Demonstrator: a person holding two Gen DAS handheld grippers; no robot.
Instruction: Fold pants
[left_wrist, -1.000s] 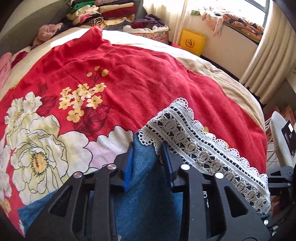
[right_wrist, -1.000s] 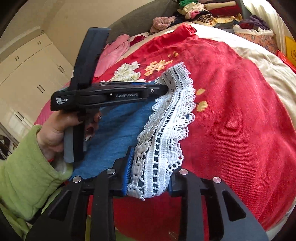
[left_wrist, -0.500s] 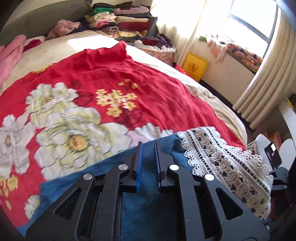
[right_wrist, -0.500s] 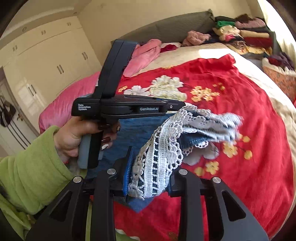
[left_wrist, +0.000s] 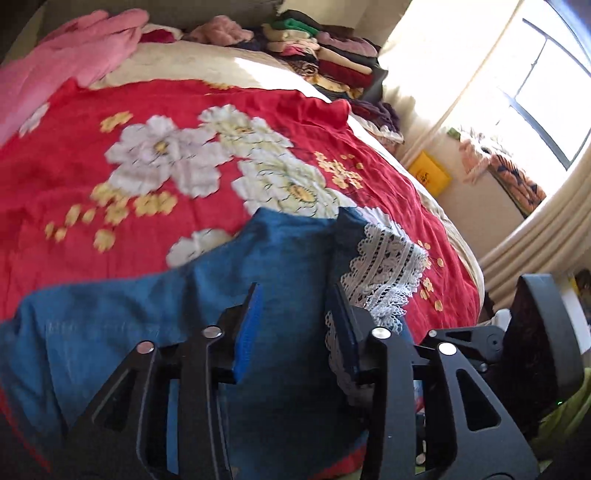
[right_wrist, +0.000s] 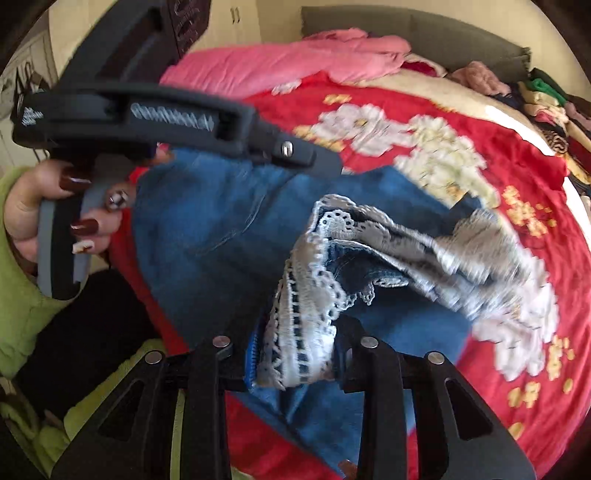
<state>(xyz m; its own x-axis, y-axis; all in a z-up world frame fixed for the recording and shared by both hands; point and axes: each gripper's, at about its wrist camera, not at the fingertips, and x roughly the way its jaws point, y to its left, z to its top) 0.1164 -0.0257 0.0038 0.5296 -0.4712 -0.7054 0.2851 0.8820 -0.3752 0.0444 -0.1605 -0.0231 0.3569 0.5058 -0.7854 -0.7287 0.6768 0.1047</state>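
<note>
A wide bed (left_wrist: 258, 74) fills both views, spread with a red cotton cover printed with big white and small yellow flowers (left_wrist: 92, 177), and everything else can be placed from that cover. On its near part lie the blue denim pants with a white lace hem (left_wrist: 288, 266), the denim spread flat and the lace trim bunched at the side toward the window. Beyond the cover's far edge a cream blanket (left_wrist: 177, 62) shows, with a pink quilt (left_wrist: 74, 55) heaped at the far left corner and a stack of folded clothes in mixed colours (left_wrist: 332, 55) at the far right corner against a grey headboard (right_wrist: 424, 33). Past the cover's right edge stand pale curtains (left_wrist: 535, 229), a bright window (left_wrist: 546, 85) and a yellow box (left_wrist: 432, 173) on the floor. In the right wrist view, cream wardrobe doors (right_wrist: 22, 74) stand beyond the cover's left side. The left gripper (left_wrist: 295, 325) hangs over the denim with its fingers apart and widening; cloth lies between them but the blue pads do not press it. The right gripper (right_wrist: 295, 350) has the lace hem bunched between its fingers, which are also spreading; I cannot tell whether they still pinch it. A hand with dark red nails (right_wrist: 55, 210) in a green sleeve (right_wrist: 22, 295) grips the left gripper's handle.
</note>
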